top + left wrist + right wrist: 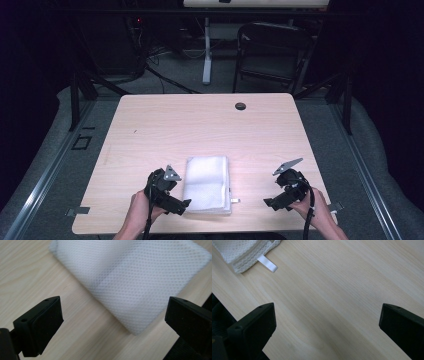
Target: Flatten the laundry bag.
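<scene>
Trouble for us could start at the left gripper (pixel 186 203): jaws apart beside the folded mesh cloth (pixel 207 184), right gripper (pixel 267 202) apart too; pinching one layer might unfold it.

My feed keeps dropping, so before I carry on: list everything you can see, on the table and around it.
folded white mesh cloth: one, white, near edge of the table, between the two grippers
small white fabric tab: one, white, sticking out of the cloth's near right corner
light wooden table: one, pale wood, centre
round dark cable port: one, black, far edge of the table
dark folding chair: one, black, on the floor behind the table
left gripper: one, black, jaws open, beside the cloth's left edge
right gripper: one, black, jaws open over bare wood, right of the cloth
hands: two, at the bottom edge
</scene>
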### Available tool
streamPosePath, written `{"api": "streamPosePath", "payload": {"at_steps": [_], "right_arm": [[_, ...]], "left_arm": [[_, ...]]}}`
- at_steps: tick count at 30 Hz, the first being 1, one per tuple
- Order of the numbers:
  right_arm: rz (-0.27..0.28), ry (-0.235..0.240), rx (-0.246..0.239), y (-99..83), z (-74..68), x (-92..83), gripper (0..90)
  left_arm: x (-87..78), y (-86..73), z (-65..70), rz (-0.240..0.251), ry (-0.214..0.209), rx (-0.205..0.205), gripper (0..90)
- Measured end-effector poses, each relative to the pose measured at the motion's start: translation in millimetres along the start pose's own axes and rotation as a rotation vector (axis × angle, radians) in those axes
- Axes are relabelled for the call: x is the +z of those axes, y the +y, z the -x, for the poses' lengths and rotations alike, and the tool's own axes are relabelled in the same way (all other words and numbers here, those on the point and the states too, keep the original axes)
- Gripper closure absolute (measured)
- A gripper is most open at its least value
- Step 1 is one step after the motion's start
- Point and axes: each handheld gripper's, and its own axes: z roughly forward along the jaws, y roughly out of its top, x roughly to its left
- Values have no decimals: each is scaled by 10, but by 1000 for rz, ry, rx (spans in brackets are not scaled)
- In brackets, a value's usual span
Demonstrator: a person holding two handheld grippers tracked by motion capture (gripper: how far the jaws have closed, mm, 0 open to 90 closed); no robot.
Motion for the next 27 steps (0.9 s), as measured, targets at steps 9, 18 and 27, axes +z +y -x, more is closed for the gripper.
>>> {"api": "streamPosePath", "payload": {"at_steps": [9, 18, 27], "right_arm": [[-23, 18, -9, 29, -5, 40, 24], [-48, 71, -4, 48, -17, 110, 49], [-46, 64, -47, 57, -23, 87, 53]], "left_arm": [[157, 85, 191, -15, -72, 84, 48], [331, 180, 373, -58, -113, 174, 110], [574, 264, 511, -114, -64, 227, 200]]}}
